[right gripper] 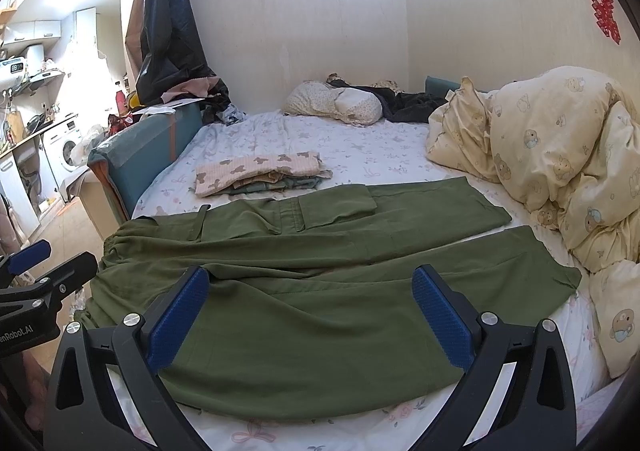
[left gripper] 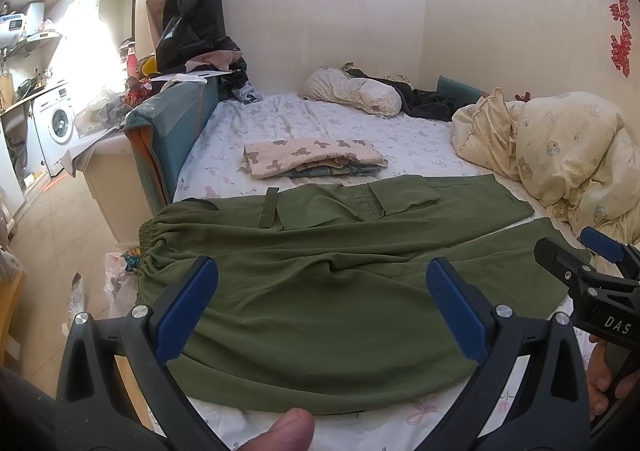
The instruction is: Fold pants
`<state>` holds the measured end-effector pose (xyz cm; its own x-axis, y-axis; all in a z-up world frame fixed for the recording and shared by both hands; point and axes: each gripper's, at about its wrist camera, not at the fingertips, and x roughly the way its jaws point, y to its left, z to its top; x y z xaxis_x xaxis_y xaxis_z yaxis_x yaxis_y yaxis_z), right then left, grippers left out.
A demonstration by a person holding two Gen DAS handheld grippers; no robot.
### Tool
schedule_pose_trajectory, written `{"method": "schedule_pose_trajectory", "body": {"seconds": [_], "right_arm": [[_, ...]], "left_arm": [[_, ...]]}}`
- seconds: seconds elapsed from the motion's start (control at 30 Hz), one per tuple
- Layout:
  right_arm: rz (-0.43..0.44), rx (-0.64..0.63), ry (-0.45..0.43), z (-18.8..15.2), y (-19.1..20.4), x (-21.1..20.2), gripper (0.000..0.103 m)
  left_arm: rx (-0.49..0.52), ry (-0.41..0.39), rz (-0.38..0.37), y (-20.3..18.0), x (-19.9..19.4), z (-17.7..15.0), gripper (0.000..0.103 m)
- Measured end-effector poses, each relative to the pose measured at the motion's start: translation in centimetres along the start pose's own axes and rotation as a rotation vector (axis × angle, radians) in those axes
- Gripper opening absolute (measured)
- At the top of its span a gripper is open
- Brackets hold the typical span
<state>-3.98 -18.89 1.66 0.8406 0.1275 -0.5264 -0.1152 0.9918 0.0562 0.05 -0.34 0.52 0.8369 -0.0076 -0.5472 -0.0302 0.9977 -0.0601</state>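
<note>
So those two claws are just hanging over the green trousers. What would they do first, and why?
Probably lower both and pinch the near edge of the pants. The left gripper and right gripper are open, holding nothing, and the pants lie flat, legs apart, not yet folded, on the bed.

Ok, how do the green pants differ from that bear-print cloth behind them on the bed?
The green pants lie spread flat, unfolded, legs apart; the bear-print cloth is already folded, on a small stack. The pants are plain olive and much larger; the cloth is pale with brown bears. Both rest on the floral sheet, untouched by either gripper.
</note>
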Motion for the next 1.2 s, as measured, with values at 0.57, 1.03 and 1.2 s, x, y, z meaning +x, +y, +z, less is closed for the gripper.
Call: {"method": "schedule_pose_trajectory", "body": {"seconds": [0.57, 1.03, 1.2], "right_arm": [[-0.002, -0.004, -0.002, -0.01, 0.00, 0.02, 0.103], [-0.001, -0.006, -0.003, -0.08, 0.04, 0.03, 0.103], [-0.003, -0.004, -0.003, -0.08, 0.02, 0.04, 0.103]], "left_arm": [[-0.001, 0.001, -0.004, 0.23, -0.15, -0.09, 0.103], [-0.001, 0.001, -0.004, 0.21, -0.12, -0.12, 0.103], [-0.004, 0.004, -0.007, 0.29, -0.15, -0.19, 0.103]]}}
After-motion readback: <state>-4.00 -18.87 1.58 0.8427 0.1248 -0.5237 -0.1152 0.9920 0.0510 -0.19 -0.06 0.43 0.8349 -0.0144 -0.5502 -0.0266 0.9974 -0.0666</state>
